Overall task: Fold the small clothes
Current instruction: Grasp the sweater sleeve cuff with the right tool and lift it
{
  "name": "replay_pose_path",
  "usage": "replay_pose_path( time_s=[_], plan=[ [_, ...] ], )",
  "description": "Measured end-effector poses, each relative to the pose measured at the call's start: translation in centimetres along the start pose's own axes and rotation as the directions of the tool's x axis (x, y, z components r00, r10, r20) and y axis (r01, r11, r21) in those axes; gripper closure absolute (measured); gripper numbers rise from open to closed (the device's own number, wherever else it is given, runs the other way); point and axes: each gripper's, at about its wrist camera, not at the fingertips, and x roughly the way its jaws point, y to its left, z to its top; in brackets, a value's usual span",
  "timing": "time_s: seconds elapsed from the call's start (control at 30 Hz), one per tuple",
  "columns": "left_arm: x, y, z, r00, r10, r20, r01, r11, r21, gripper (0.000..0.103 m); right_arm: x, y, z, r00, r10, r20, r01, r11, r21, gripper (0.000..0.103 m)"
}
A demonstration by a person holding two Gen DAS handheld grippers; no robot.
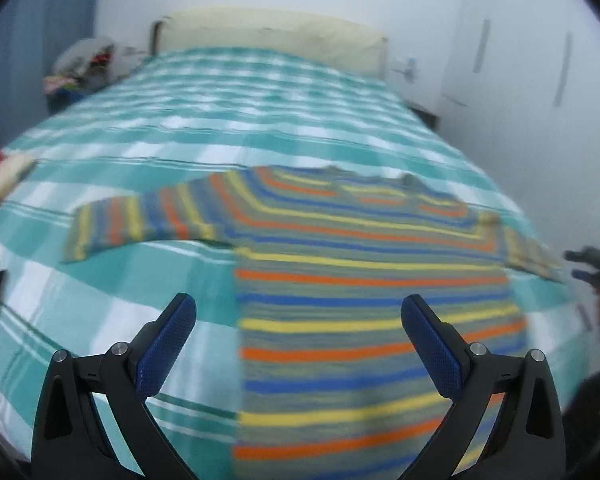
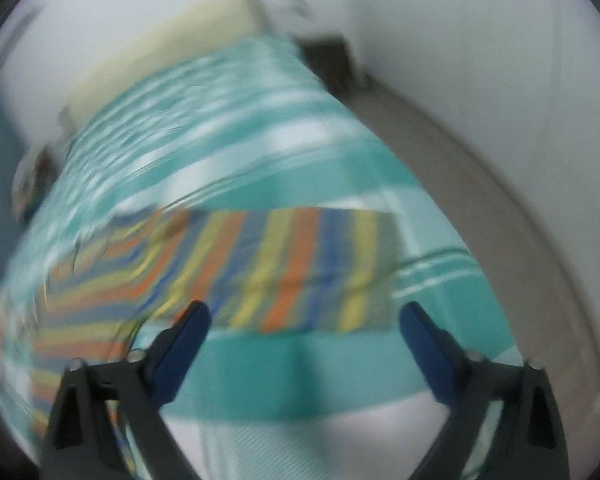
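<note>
Striped shirt (image 1: 364,280) lies flat, sleeves spread, on the teal checked bedspread (image 1: 148,136), centre-right of frame. Left gripper (image 1: 299,312) jaws apart, empty, over its hem. Right gripper (image 2: 305,322) jaws apart, empty, near the sleeve (image 2: 300,264).

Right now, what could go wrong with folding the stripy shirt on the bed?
1. Both sleeves lie spread out; the right gripper hangs open near the right sleeve, and a pinch might catch the teal checked bedspread too.
2. The left gripper is open above the striped shirt, off-centre over its left edge, so a fold could come out crooked.
</note>
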Motion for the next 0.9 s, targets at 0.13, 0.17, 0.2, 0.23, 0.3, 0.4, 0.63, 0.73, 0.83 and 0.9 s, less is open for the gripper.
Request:
replay_pose_path(
  time_s=[0.13, 0.17, 0.2, 0.23, 0.3, 0.4, 0.63, 0.73, 0.83, 0.9],
  plan=[
    [2.8, 2.1, -1.7, 0.994, 0.055, -0.098, -0.063, 0.995, -0.082, 0.001, 3.9, -4.5, 1.8, 0.991, 0.078, -0.105, -0.055, 0.977, 0.208, 0.036],
    [3.3, 2.6, -1.8, 0.992, 0.036, -0.118, -0.049, 0.993, -0.111, 0.001, 4.6, -4.6, 1.9, 0.99, 0.095, -0.107, -0.069, 0.973, 0.219, 0.036],
    [3.5, 2.7, -1.9, 0.992, 0.033, -0.119, -0.047, 0.991, -0.123, 0.001, 5.3, -4.4, 2.1, 0.987, 0.112, -0.113, -0.086, 0.973, 0.216, 0.037],
    [3.6, 2.8, -2.1, 0.992, 0.039, -0.119, -0.054, 0.991, -0.125, 0.001, 6.0, -4.1, 2.3, 0.986, 0.111, -0.121, -0.084, 0.974, 0.209, 0.043],
    [4.0, 2.3, -2.4, 0.991, 0.056, -0.123, -0.069, 0.992, -0.106, 0.001, 6.9, -3.5, 2.4, 0.987, 0.087, -0.132, -0.063, 0.982, 0.18, 0.069],
    [4.0, 1.5, -2.9, 0.99, 0.069, -0.122, -0.077, 0.995, -0.061, 0.001, 7.5, -2.1, 2.6, 0.984, 0.066, -0.164, -0.047, 0.992, 0.118, 0.098],
    [3.5, 0.2, -3.3, 0.989, 0.114, -0.09, -0.113, 0.994, 0.013, 0.001, 0.5, 10.8, 4.6, 0.997, -0.083, 0.01, 0.083, 0.972, -0.218, 0.098],
    [3.8, 0.2, -3.4, 0.989, 0.112, -0.095, -0.111, 0.994, 0.017, 0.001, -1.3, 21.2, 4.9, 0.999, 0.031, 0.026, -0.019, 0.928, -0.373, 0.098],
    [4.1, 0.7, -3.5, 0.988, 0.109, -0.105, -0.11, 0.994, 0.001, 0.001, -0.4, 30.0, 4.0, 0.993, 0.114, -0.015, -0.107, 0.871, -0.479, 0.098],
    [4.3, 1.0, -3.8, 0.987, 0.107, -0.12, -0.11, 0.994, -0.015, 0.001, 2.0, 35.2, 3.1, 0.973, 0.209, -0.094, -0.228, 0.838, -0.495, 0.093]
  ],
)
